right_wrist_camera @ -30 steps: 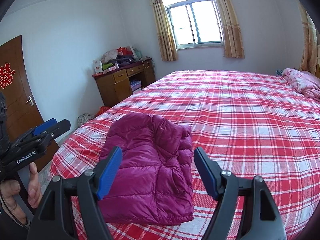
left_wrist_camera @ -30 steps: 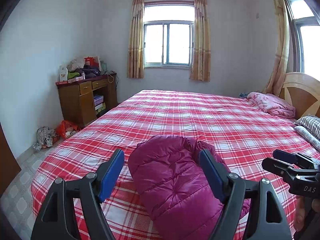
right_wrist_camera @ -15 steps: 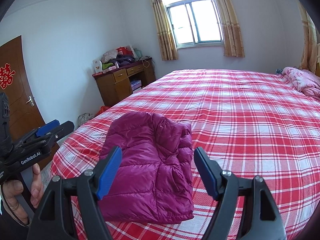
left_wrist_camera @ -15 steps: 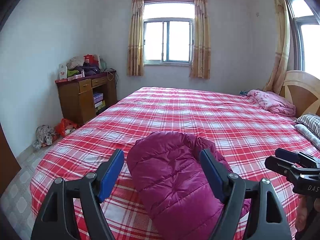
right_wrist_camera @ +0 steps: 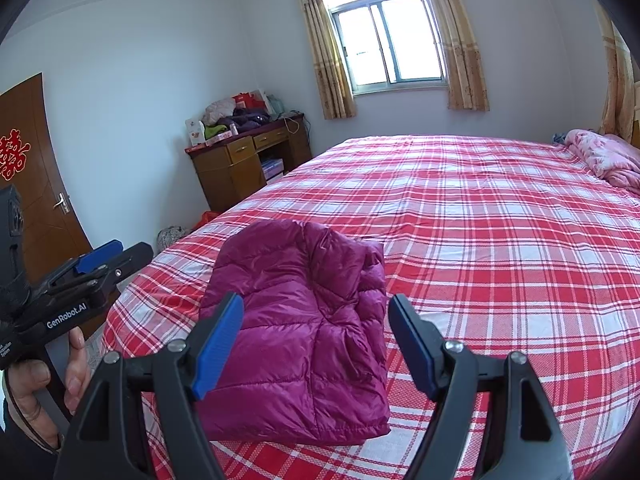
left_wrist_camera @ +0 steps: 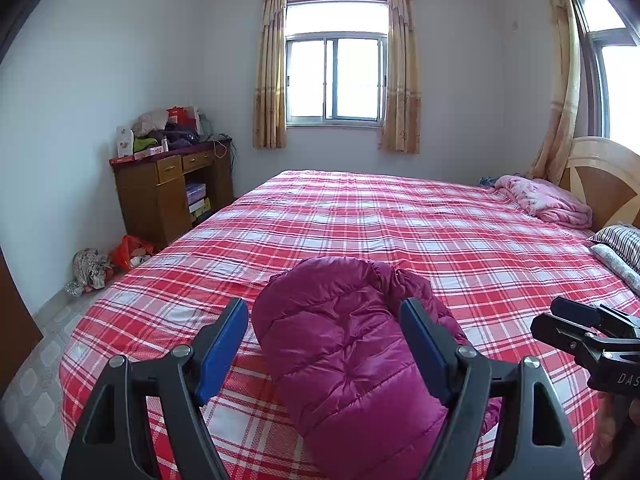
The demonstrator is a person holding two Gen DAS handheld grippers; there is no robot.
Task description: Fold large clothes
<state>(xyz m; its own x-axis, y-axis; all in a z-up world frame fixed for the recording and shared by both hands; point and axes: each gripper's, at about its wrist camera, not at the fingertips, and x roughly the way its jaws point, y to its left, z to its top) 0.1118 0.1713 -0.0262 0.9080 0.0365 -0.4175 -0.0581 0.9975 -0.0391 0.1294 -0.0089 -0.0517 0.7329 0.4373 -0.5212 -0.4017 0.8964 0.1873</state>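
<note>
**Inspector:** Jacket status, nearest item first?

**Operator:** Magenta puffer jacket lies folded into a compact bundle on the near corner of the bed. My right gripper hangs just above it, jaws apart, nothing between the pads. My left gripper is likewise spread wide and empty, with the bundle beyond its fingers.

**Inspector:** Step in hand?

**Operator:** I judge the folding done or nearly so. The bundle looks squared, though one edge on its right side puffs up in layers.

**Inspector:** Next move?

**Operator:** Either press that loose edge flat or leave the bundle alone. The slick, springy padding may unfold if nudged.

**Inspector:** Beyond it?

**Operator:** Open plaid sheet, a pink blanket at the headboard, a cluttered wooden desk by the far wall.
</note>
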